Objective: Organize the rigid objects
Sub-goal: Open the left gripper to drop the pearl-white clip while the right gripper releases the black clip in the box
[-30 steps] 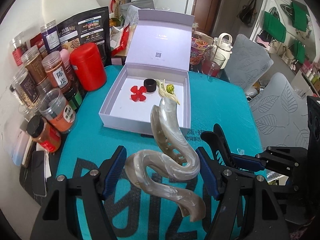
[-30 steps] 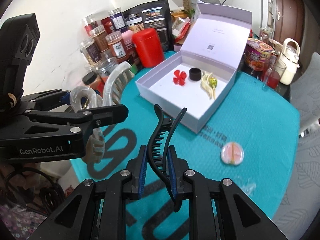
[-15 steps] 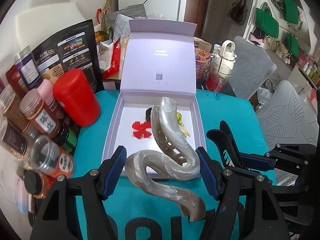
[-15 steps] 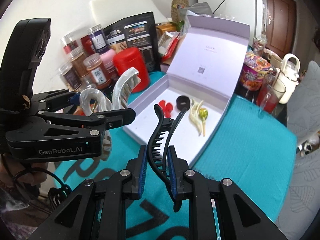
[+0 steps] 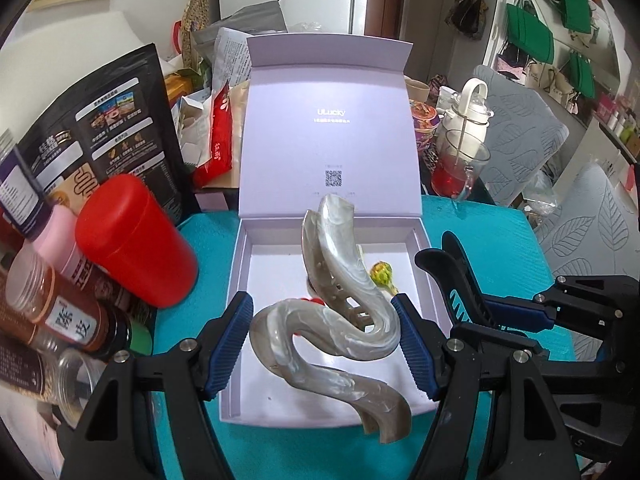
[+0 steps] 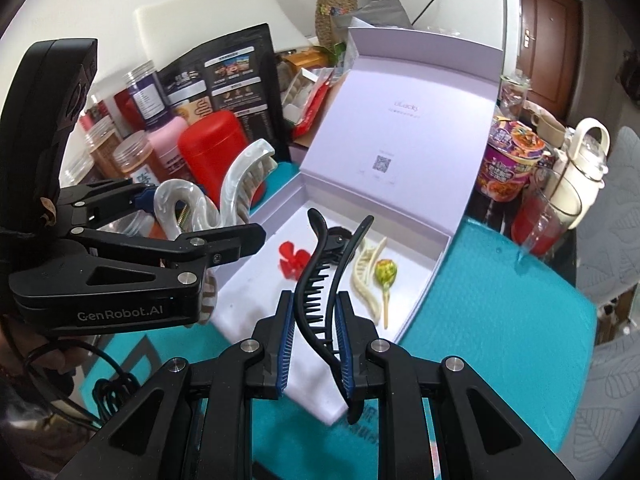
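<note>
Nearest to me, the left gripper [image 5: 322, 344] has its jaws clamped on a big pearly grey claw clip [image 5: 340, 312], while the right gripper [image 6: 312, 344] squeezes a slim black toothed hair clip [image 6: 324, 280] between blue pads [image 6: 285, 344]. Both clips hang in the air over the near part of the open lilac box [image 5: 236, 320], which sits on the teal worktop [image 5: 500, 240]. On the box floor lie a red flower clip [image 6: 292, 260], a cream clip [image 6: 366, 276] and a yellow-green piece on a stem [image 6: 386, 274]. Beyond stands the raised lid [image 5: 330, 136], with a red canister [image 5: 132, 244] to one side. This looks like the carry-in step; next, each clip needs lowering onto bare floor and then letting go.
</note>
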A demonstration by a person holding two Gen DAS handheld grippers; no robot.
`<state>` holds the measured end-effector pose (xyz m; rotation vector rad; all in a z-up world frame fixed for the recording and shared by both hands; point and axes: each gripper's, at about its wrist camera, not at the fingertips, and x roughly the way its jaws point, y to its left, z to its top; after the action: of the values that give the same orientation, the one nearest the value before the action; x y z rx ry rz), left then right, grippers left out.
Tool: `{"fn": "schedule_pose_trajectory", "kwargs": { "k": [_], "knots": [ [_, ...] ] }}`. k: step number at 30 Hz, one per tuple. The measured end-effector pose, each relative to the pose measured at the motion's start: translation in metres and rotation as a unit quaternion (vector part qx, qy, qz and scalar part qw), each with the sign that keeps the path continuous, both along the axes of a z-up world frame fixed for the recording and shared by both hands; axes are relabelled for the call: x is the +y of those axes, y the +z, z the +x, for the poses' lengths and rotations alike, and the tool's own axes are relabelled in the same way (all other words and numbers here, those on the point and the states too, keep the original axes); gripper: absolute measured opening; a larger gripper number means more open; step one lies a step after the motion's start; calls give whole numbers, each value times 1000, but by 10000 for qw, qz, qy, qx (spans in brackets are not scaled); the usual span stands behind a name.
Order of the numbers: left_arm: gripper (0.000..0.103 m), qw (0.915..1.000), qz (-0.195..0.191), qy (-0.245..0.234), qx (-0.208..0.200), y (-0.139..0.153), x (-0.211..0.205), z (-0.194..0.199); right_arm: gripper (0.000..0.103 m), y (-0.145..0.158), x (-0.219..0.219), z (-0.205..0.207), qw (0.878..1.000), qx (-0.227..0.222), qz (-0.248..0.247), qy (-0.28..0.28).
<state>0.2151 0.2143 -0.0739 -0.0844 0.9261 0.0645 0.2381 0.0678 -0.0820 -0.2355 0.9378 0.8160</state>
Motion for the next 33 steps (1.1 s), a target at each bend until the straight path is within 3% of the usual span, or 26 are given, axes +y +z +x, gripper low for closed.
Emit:
{"fn": "schedule_pose_trajectory", "kwargs": {
  "k": [16,33],
  "knots": [
    [71,9998,-39,-75,169,-45,33,55,20,-35,29,54,9988,65,-10,-482],
    [71,9983,-50,-205,541,-88,39,83,20,-76,49,86,9973,209,-204,-668]
  ]
}}
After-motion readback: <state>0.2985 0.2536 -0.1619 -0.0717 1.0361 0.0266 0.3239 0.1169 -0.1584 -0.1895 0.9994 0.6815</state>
